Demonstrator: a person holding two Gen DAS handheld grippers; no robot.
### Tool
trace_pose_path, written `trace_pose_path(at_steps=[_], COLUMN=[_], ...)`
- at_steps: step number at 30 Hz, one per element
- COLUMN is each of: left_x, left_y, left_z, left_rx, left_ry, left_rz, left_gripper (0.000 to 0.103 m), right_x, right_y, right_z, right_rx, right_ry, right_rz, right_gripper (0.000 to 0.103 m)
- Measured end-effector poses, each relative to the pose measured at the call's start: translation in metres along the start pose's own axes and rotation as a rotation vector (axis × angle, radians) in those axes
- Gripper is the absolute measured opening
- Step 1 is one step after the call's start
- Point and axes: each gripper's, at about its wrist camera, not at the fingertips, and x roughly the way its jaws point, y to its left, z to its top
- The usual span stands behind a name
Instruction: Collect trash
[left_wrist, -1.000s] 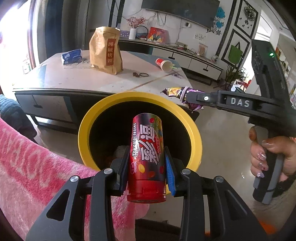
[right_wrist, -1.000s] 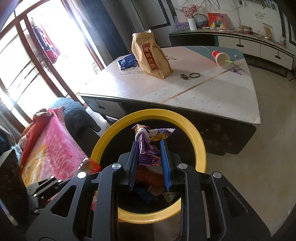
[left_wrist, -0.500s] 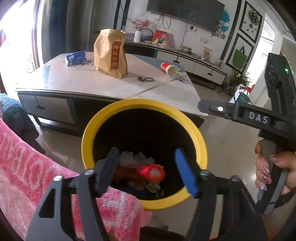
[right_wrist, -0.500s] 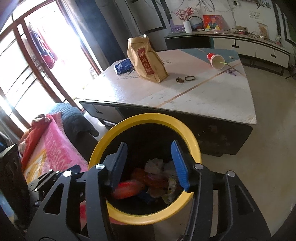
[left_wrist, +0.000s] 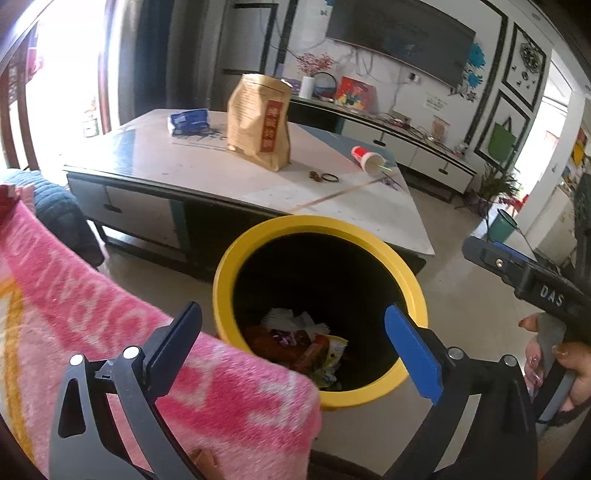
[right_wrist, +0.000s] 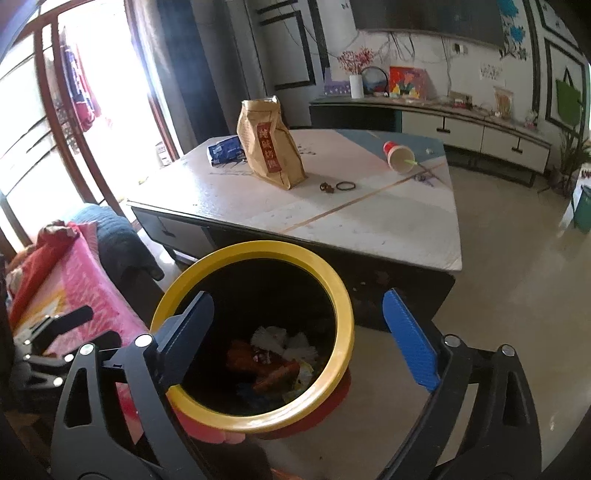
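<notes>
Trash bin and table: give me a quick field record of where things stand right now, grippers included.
bin: yellow-rimmed trash bin on the floor in front of the table, wrappers and paper inside
left gripper: jaws opening, nothing between them
right gripper: jaws opening, nothing between them
on table: brown paper bag upright; red paper cup on its side; blue packet; hair tie

Beyond your low table (right_wrist: 369, 218), a long cabinet (right_wrist: 461, 125) lines the wall; left of it, bright windows (right_wrist: 33, 122); pale floor (right_wrist: 517, 295).
</notes>
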Motion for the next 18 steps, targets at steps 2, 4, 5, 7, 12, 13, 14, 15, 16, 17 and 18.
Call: trace_pose_path(at_steps=[2,4,5,7,12,13,14,15,16,17,18], left_x=[-0.007,-0.015,-0.018,-0.026,-0.050,-0.055,-0.063,-0.068,-0.072,-0.080,-0.086], left_y=[0.005,0.010,0.011,0.014,0.027,0.030,0.035,0.037,0.040,0.044,0.046], left_z=[-0.001,-0.002,-0.003,-0.005,-0.014,-0.016,-0.020,-0.022,-0.023,-0.027,-0.029], left_rx=[-0.014,-0.023,-0.023,-0.022,-0.041,-0.048,-0.057,-0.063,-0.068,-0.072,-0.073], left_ry=[-0.009,-0.018,-0.020,-0.031,-0.066,-0.072,-0.085,-0.093,-0.101,-0.116,-0.125], left_rz=[0.012,0.021,0.025,0.037,0.075,0.085,0.098,0.107,0.115,0.128,0.138], left_gripper=[0.096,0.096,0.096,0.096,0.096,0.096,0.096,0.096,0.096,0.096,0.096], right_x=[-0.005,-0.010,-0.012,-0.015,-0.028,-0.031,-0.033,-0.036,-0.041,-0.044,-0.049], right_y=[0.005,0.010,0.014,0.021,0.043,0.047,0.051,0.055,0.061,0.065,0.070], right_z=[-0.001,-0.002,-0.002,-0.004,-0.012,-0.013,-0.015,-0.017,-0.019,-0.022,-0.025], right_rx=[-0.010,-0.020,-0.026,-0.037,-0.067,-0.068,-0.073,-0.077,-0.085,-0.091,-0.097], right_ry=[-0.019,-0.027,-0.031,-0.037,-0.069,-0.076,-0.081,-0.087,-0.099,-0.109,-0.129], right_rz=[0.001,0.009,0.013,0.019,0.044,0.055,0.063,0.070,0.084,0.094,0.108], right_gripper=[0.092,0.092,0.092,0.092,0.092,0.092,0.092,0.092,0.092,0.092,0.092])
